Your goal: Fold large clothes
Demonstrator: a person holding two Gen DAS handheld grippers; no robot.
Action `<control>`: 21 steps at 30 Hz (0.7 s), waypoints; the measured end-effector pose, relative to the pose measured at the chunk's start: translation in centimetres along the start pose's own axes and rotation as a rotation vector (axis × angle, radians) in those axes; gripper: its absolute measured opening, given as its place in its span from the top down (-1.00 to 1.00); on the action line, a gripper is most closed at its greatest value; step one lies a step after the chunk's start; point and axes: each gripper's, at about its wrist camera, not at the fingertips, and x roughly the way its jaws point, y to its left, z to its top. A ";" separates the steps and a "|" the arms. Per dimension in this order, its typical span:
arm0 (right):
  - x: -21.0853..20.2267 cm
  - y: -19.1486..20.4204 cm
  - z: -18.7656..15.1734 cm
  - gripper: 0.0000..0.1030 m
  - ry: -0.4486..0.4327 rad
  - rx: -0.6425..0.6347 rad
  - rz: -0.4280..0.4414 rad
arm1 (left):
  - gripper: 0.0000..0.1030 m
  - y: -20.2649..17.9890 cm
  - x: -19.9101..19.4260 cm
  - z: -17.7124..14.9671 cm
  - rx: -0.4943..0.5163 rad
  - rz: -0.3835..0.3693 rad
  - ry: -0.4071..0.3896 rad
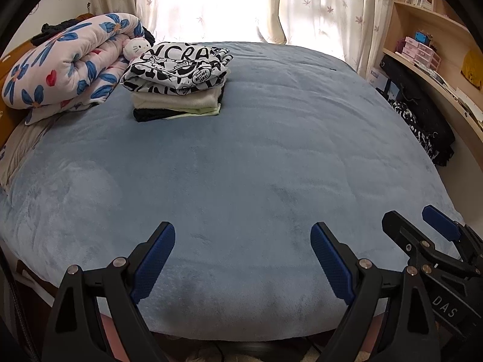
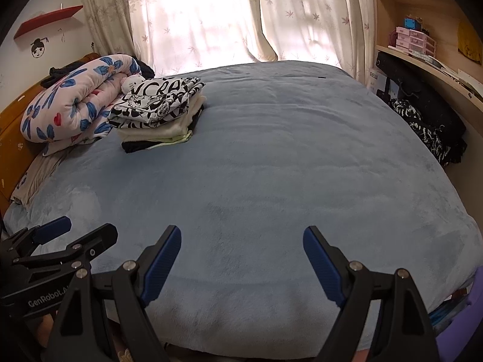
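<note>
A stack of folded clothes [image 1: 178, 81] sits at the far left of the blue bed [image 1: 256, 166], topped by a black-and-white printed garment; it also shows in the right wrist view [image 2: 157, 114]. My left gripper [image 1: 243, 235] is open and empty over the bed's near edge. My right gripper [image 2: 241, 238] is open and empty beside it, and shows at the right of the left wrist view [image 1: 419, 220]. The left gripper shows at the lower left of the right wrist view [image 2: 81, 229]. More black and patterned clothes [image 1: 422, 120] hang off the bed's right side.
A rolled floral quilt [image 1: 69, 63] and a white plush toy [image 1: 135, 49] lie by the headboard at far left. Curtains [image 1: 317, 3] cover the window behind the bed. A wooden shelf desk [image 1: 437, 69] with pink boxes runs along the right.
</note>
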 end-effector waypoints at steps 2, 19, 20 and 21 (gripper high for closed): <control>0.0 0.0 0.0 -0.62 0.001 0.001 0.003 | -0.76 0.1 0.0 0.0 -0.003 -0.001 0.000; 0.2 -0.1 -0.3 -0.62 -0.002 0.003 -0.006 | -0.75 -0.2 0.3 -0.2 -0.002 0.007 0.000; 0.2 -0.1 -0.3 -0.62 -0.003 0.002 -0.007 | -0.75 -0.2 0.3 -0.2 -0.002 0.009 -0.001; 0.2 -0.1 -0.3 -0.62 -0.004 0.003 -0.008 | -0.75 -0.3 0.3 -0.3 -0.002 0.010 -0.002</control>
